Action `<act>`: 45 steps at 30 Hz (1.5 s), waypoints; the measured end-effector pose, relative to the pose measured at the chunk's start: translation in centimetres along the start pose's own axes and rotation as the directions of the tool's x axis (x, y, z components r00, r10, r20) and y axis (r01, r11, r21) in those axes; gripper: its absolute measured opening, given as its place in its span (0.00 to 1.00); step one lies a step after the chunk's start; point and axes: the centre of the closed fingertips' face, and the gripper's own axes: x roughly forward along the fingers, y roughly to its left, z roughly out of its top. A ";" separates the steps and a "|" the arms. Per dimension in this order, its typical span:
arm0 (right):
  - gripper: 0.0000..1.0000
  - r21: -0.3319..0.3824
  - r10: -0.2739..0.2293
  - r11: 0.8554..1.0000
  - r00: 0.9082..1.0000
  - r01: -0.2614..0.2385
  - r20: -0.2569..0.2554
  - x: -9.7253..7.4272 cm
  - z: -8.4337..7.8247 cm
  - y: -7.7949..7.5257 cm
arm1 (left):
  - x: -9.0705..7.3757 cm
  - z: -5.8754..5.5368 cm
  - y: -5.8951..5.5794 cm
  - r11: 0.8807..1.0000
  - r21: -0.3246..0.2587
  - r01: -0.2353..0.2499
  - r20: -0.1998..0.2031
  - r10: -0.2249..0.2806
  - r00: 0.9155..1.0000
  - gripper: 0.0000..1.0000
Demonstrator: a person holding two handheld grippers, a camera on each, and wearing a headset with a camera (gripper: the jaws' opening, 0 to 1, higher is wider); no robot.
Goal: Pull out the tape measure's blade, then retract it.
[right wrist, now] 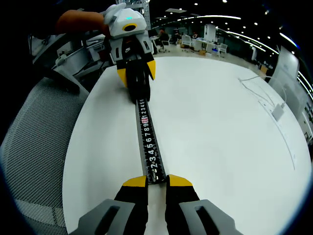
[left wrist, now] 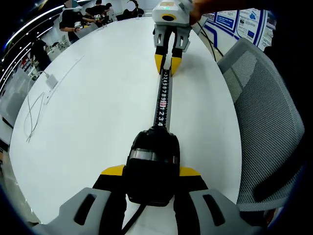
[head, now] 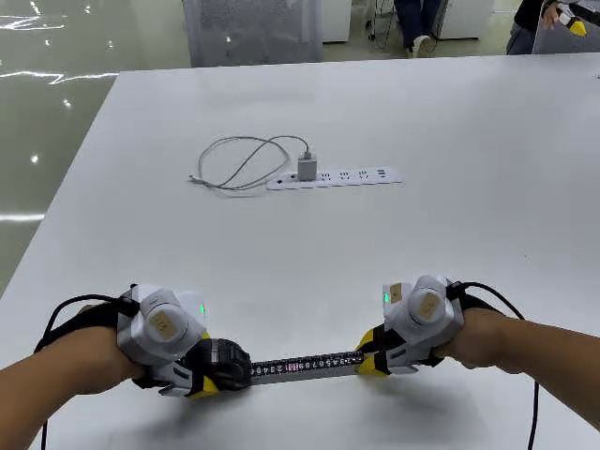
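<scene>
Indoors, a white worktop (head: pixel 375 262) stands on glossy floor (head: pixel 56 56); at its near edge, left tool (head: pixel 204 375) clamps the case (left wrist: pixel 153 166), right tool (head: pixel 367 362) pinches the drawn-out blade (head: pixel 305 366) by its tip.

Black tape measure (left wrist: pixel 152 164), white-numbered black blade (left wrist: pixel 162 100), plain white table (head: pixel 281 112).

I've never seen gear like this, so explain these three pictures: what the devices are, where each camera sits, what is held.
No robot: a person holds a two-jaw gripper in each hand. One picture comes from a headset camera looking down; the other two from a camera on each gripper. The left gripper holds the tape measure's black case; the right gripper pinches the end of the blade, pulled out between them over the white table. Farther off lie a power strip, a charger and a looped cable.
</scene>
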 end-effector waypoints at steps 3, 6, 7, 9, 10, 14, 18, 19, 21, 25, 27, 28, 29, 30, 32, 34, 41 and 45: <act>0.08 0.005 0.002 1.000 1.000 -0.002 0.003 0.0 0.0 0.0 | 0.0 0.0 0.0 1.000 0.000 0.000 0.001 0.000 1.000 0.32; 0.08 0.008 0.008 1.000 1.000 -0.008 0.010 0.0 0.0 0.1 | 0.0 0.1 -0.1 1.000 0.001 -0.001 0.004 0.001 1.000 0.32; 0.08 0.013 0.007 1.000 1.000 -0.008 0.012 0.0 0.0 0.1 | 0.0 0.1 -0.1 1.000 0.002 -0.002 0.005 0.002 1.000 0.32; 0.08 0.013 0.011 1.000 1.000 -0.011 0.014 0.0 0.0 0.1 | 0.0 0.1 0.0 1.000 0.001 -0.003 0.005 0.003 1.000 0.32; 0.08 0.012 0.011 1.000 1.000 -0.011 0.014 0.0 0.0 0.2 | 0.0 0.1 0.0 1.000 0.002 -0.004 0.005 0.004 1.000 0.32; 0.08 0.011 0.009 1.000 1.000 -0.010 0.016 -0.1 -0.2 0.2 | 0.0 0.0 -0.1 1.000 0.003 -0.006 0.007 0.006 1.000 0.32; 0.08 0.013 0.008 1.000 1.000 -0.008 0.018 -0.2 -0.2 0.3 | 0.1 0.0 -0.1 1.000 0.004 -0.006 0.007 0.006 1.000 0.32; 0.08 0.011 0.008 1.000 1.000 -0.008 0.018 -0.2 -0.2 0.3 | 0.1 0.0 -0.1 1.000 0.004 -0.006 0.007 0.006 1.000 0.32; 0.08 0.011 0.008 1.000 1.000 -0.008 0.019 -0.2 -0.2 0.3 | 0.1 0.1 -0.1 1.000 0.003 -0.006 0.008 0.006 1.000 0.32; 0.08 0.002 0.006 1.000 1.000 -0.006 0.016 -0.2 -0.2 0.4 | 0.1 0.1 -0.1 1.000 0.002 -0.003 0.008 0.003 1.000 0.32; 0.08 0.001 0.004 1.000 1.000 -0.004 0.014 -0.2 -0.3 0.3 | 0.1 0.1 -0.1 1.000 0.003 -0.003 0.009 0.003 1.000 0.32; 0.08 -0.001 0.003 1.000 1.000 -0.003 0.013 -0.3 -0.3 0.2 | 0.1 0.1 -0.1 1.000 0.002 -0.003 0.010 0.003 1.000 0.32; 0.08 0.002 0.003 1.000 1.000 -0.003 0.013 -0.3 -0.4 0.2 | 0.1 0.1 -0.1 1.000 0.002 -0.003 0.011 0.003 1.000 0.32; 0.08 0.004 0.003 1.000 1.000 -0.003 0.014 -0.3 -0.4 0.2 | 0.1 0.1 -0.1 1.000 0.002 -0.003 0.011 0.003 1.000 0.32; 0.08 0.004 0.002 1.000 1.000 -0.002 0.012 -0.4 -0.5 0.2 | 0.1 0.1 -0.1 1.000 0.001 -0.003 0.012 0.003 1.000 0.32; 0.08 0.004 0.002 1.000 1.000 -0.002 0.012 -0.5 -0.6 0.2 | 0.1 0.1 -0.1 1.000 0.001 -0.002 0.012 0.002 1.000 0.32; 0.08 -0.003 -0.002 1.000 1.000 0.002 0.012 -0.5 -0.7 0.2 | 0.2 0.1 -0.2 1.000 0.001 0.000 0.016 0.000 1.000 0.32; 0.08 -0.002 -0.001 1.000 1.000 0.001 0.013 -0.5 -0.7 0.2 | 0.1 0.1 -0.2 1.000 0.001 0.002 0.015 -0.002 1.000 0.32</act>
